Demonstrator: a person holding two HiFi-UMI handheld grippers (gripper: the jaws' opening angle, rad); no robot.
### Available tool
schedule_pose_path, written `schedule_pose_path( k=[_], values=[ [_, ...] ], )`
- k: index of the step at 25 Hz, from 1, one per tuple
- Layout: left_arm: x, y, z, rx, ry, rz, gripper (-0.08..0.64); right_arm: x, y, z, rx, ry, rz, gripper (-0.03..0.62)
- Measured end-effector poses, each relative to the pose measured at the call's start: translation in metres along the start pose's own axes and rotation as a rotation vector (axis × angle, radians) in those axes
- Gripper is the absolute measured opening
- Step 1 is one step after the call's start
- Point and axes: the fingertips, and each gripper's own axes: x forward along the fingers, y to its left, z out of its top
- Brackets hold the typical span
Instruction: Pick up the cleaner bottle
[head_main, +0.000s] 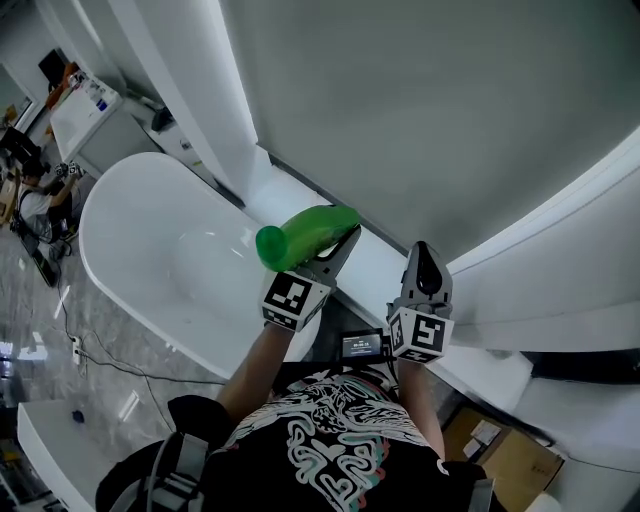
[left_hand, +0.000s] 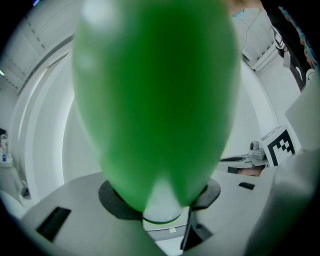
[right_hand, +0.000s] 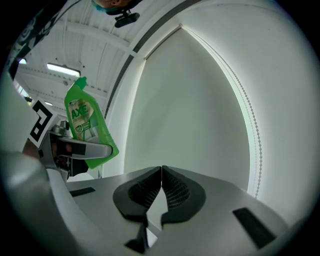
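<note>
– Gripping what, the left tool?
– The bottle. Its jaws stand wide, clamped on the green body from both sides. In its own view the bottle fills nearly everything ahead.
– And the right tool?
– Jaws pressed together, nothing between them. It hangs just beside the left one, pointing much the same way at the pale wall.
– Where is the bottle, then?
– In the air, resting on nothing. In the head view it lies tilted in the left tool, rounded end toward the camera, over the rim at the right-hand end of the tub. The right tool's view shows the label and the neck, with the jaws across the lower part.
– So which step is this?
– I'd judge the pick-up as good as done: the bottle is clear of any surface and one tool alone carries it.
– And next?
– Probably just a steady hold. Much of the bottle sticks out past the jaws, so it could swing or slip if the clamp eased. A firm grip and a slow wrist would suit. The right tool is free to steady the far end if needed.
</note>
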Motion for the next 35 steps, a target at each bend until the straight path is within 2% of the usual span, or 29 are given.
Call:
schedule_pose_path(
  k=[7, 12, 35],
  values=[
    [-0.004, 0.005, -0.008, -0.014, 0.011, 0.016, 0.212, 0.004, 0.003, 0.0, -0.005, 0.01, 0.017, 0.028],
    [-0.005, 0.008, 0.018, 0.031, -0.021, 0.039, 0.212, 0.009, 0.003, -0.004, -0.006, 0.032, 0.021, 0.028],
    [0.002, 0.025, 0.004, 0.009, 0.001, 0.065, 0.212, 0.022, -0.003, -0.008, -0.01, 0.045, 0.031, 0.028]
  ],
)
